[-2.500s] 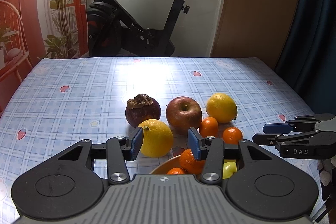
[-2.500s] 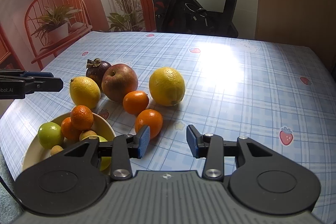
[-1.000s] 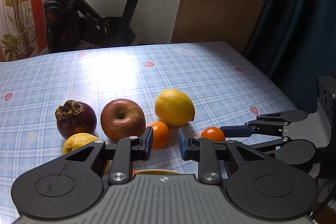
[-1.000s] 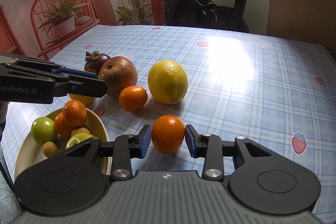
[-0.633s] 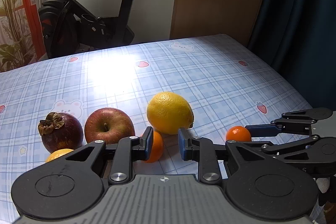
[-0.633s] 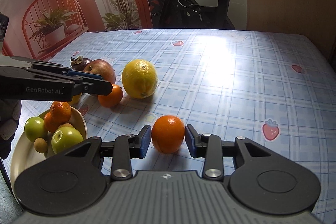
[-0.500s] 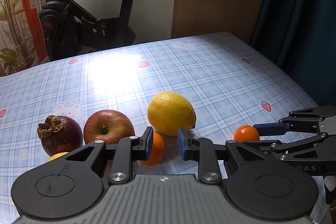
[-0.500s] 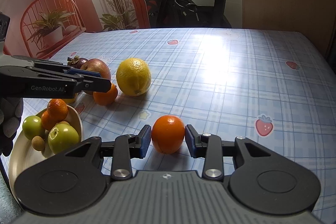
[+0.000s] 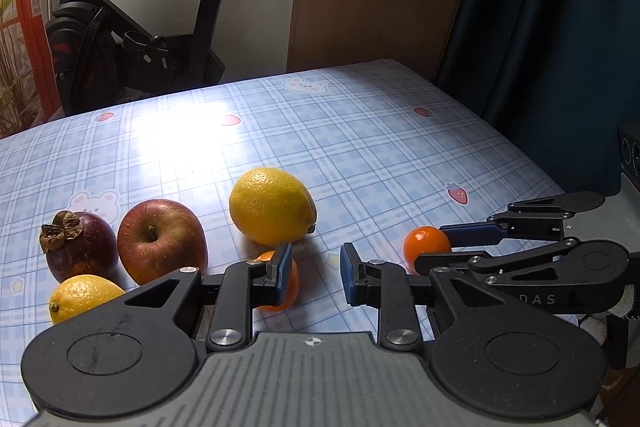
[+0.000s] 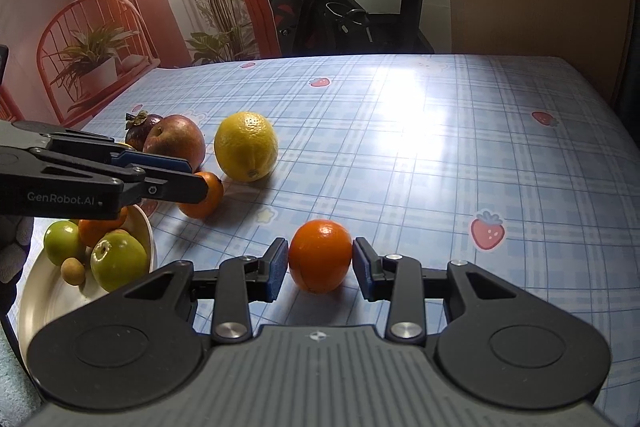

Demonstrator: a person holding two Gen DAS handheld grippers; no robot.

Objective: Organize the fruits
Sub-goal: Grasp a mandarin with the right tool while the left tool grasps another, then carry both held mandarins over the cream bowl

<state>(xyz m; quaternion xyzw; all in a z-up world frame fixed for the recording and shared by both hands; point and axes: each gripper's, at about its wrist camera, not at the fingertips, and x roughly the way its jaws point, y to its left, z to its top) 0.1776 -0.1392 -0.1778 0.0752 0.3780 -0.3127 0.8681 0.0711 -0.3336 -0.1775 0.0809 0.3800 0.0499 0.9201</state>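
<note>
Left gripper [image 9: 314, 271] nearly closed, empty, beside small orange [image 9: 294, 281]; right gripper [image 9: 436, 251] gripping another orange [image 9: 425, 243] on checked tablecloth [image 9: 360, 147].

A small orange [image 10: 320, 255] sits clamped between the right gripper [image 10: 320, 269] pads on the worktop [image 10: 440, 155]. Another small orange [image 10: 206, 195], a big lemon [image 10: 246, 145], a red apple [image 10: 176, 141] and a dark mangosteen [image 10: 138, 131] lie loose nearby; a white bowl [image 10: 36, 303] holds green fruits and oranges.

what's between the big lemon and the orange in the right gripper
Only bare checked tablecloth lies between the big lemon and the orange held in the right gripper, as the right wrist view shows.
</note>
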